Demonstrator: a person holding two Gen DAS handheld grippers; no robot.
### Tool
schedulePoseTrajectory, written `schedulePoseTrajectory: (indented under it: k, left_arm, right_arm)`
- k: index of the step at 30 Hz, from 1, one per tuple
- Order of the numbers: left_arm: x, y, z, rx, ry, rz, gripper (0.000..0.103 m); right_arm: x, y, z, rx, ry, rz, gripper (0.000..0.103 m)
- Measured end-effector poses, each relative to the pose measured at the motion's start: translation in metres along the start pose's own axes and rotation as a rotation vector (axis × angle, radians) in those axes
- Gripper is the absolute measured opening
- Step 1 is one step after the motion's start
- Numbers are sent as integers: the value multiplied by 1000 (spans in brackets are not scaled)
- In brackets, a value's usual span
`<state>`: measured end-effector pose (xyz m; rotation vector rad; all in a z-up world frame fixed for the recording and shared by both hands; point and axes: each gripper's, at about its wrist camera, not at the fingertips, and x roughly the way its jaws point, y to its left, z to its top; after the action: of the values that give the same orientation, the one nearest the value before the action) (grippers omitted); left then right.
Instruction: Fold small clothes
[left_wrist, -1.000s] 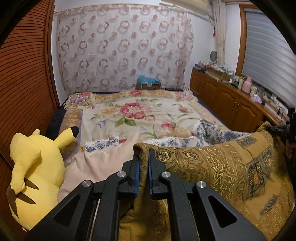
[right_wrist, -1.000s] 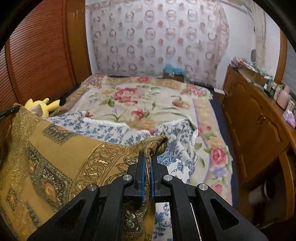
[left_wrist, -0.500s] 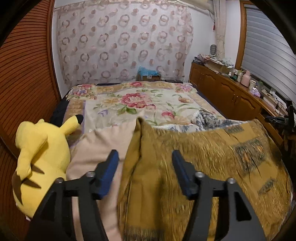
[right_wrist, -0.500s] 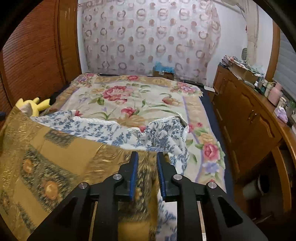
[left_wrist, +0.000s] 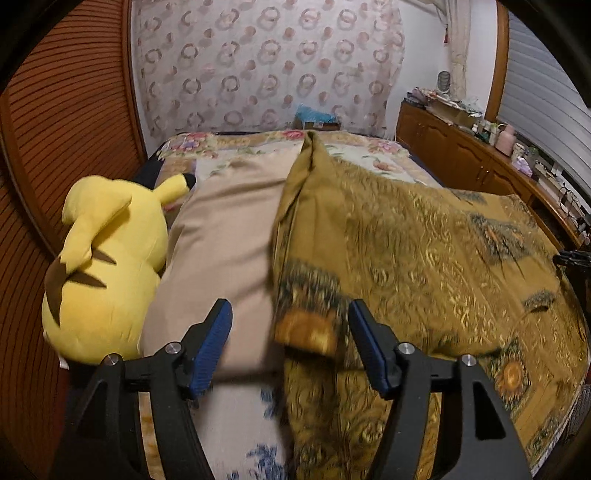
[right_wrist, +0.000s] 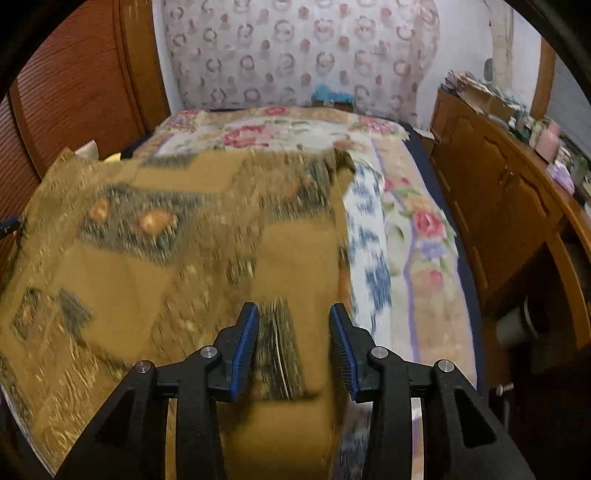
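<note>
**Gold cloth released on the bed**

The gold patterned cloth (left_wrist: 424, 258) (right_wrist: 184, 258) lay spread over the bed (right_wrist: 424, 229), blurred in both views, one folded corner near the camera. The left gripper (left_wrist: 290, 343) stood wide apart, gripping nothing, that corner between its blue pads (left_wrist: 212, 347) (whether it touched them could not be told). The right gripper (right_wrist: 293, 343) was also spread, over the cloth's right edge. Beside that edge lay a blue-and-white fabric (right_wrist: 369, 236). Left of the cloth lay a beige sheet (left_wrist: 221, 236), then a yellow plush toy (left_wrist: 107, 266).
</note>
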<state>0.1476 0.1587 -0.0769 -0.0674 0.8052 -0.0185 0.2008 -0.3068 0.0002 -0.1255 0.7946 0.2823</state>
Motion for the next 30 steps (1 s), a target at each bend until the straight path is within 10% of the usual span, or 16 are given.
schedulePoseTrajectory:
  k: [18,30]
  left_arm:
    - [-6,-16,-7,10,-44,-43,50]
    - [-2,-30,0,37,-39,-80,38]
  right_arm:
    - [3,5,-13,-8,-14,69,41]
    - [3,9,-16,-36,-8,37,20]
